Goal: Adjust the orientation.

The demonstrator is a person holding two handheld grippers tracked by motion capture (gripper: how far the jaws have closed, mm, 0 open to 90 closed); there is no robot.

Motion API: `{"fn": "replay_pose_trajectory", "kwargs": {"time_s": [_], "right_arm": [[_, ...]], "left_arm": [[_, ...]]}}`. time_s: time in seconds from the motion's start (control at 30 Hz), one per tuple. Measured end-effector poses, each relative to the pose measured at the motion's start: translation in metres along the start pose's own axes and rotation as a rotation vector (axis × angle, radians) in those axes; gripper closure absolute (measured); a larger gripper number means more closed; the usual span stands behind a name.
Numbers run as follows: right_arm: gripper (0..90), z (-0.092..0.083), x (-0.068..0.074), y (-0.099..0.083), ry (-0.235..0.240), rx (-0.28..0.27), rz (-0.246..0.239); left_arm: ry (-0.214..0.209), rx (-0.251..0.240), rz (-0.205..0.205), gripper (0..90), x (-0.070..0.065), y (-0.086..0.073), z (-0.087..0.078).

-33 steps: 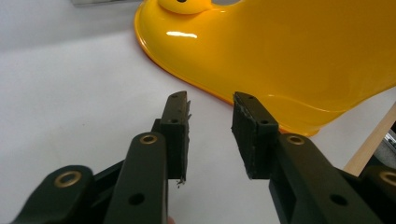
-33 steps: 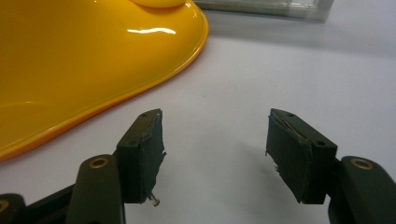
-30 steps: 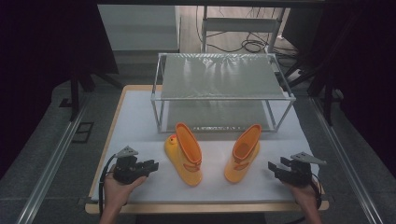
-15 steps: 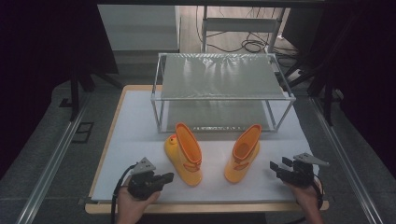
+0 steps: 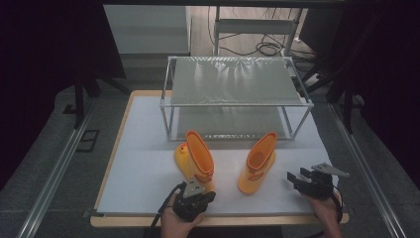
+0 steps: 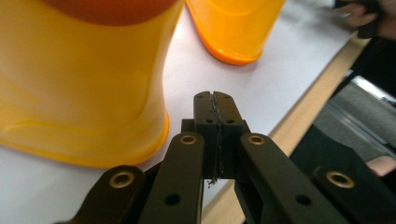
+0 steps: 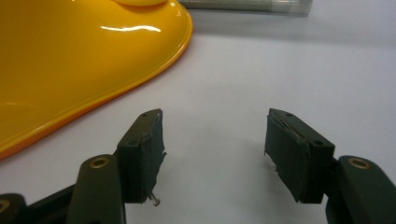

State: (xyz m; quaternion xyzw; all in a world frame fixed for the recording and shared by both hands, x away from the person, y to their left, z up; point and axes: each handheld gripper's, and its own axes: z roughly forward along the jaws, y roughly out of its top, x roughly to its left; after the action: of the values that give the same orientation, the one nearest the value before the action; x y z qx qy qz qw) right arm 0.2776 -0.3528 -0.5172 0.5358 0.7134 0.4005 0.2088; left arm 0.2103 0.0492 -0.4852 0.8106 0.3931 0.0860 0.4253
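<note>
Nothing's grabbed yet: left gripper (image 5: 194, 199) closed tight on nothing right behind the left rubber boot (image 5: 195, 159), right gripper (image 5: 303, 181) wide open, empty, beside the right rubber boot (image 5: 257, 162).

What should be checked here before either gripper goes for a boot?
1. Left gripper open enough to take a boot: not ok, its jaws have just closed and are shut on nothing.
2. Right gripper open: ok, jaws apart and empty.
3. Left boot within reach of the left gripper: ok, it stands just ahead of it.
4. Right boot upright and free: ok, nothing touches it.
5. Rack shelves free: ok, nothing on either shelf.
6. Boots apart from each other: ok, bare table between them.
</note>
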Motion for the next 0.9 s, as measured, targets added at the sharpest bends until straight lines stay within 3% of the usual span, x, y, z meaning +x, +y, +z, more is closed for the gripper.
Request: {"fn": "replay_pose_trajectory", "kwargs": {"time_s": [0.03,0.1,0.3,0.5,0.7,0.9], "right_arm": [[37.3,0.000,0.000,0.000,0.000,0.000,0.000],[37.3,0.000,-0.001,-0.001,-0.005,0.007,0.003],[37.2,0.002,0.000,-0.001,-0.007,0.013,0.003],[37.2,0.001,0.000,-0.001,-0.008,0.008,0.003],[37.2,0.001,-0.002,-0.001,-0.010,0.013,0.005],[37.2,0.000,-0.002,-0.001,-0.011,0.012,0.003]], "left_arm": [[0.000,0.000,0.000,90.0,0.000,0.000,0.000],[0.041,-0.024,0.014,90.0,-0.003,0.002,0.005],[0.075,-0.056,0.016,90.0,0.001,0.007,0.008],[0.071,-0.060,0.011,90.0,0.005,0.007,0.006],[0.071,-0.063,0.003,90.0,0.011,-0.002,-0.005],[0.087,-0.068,-0.028,90.0,0.027,-0.016,-0.025]]}}
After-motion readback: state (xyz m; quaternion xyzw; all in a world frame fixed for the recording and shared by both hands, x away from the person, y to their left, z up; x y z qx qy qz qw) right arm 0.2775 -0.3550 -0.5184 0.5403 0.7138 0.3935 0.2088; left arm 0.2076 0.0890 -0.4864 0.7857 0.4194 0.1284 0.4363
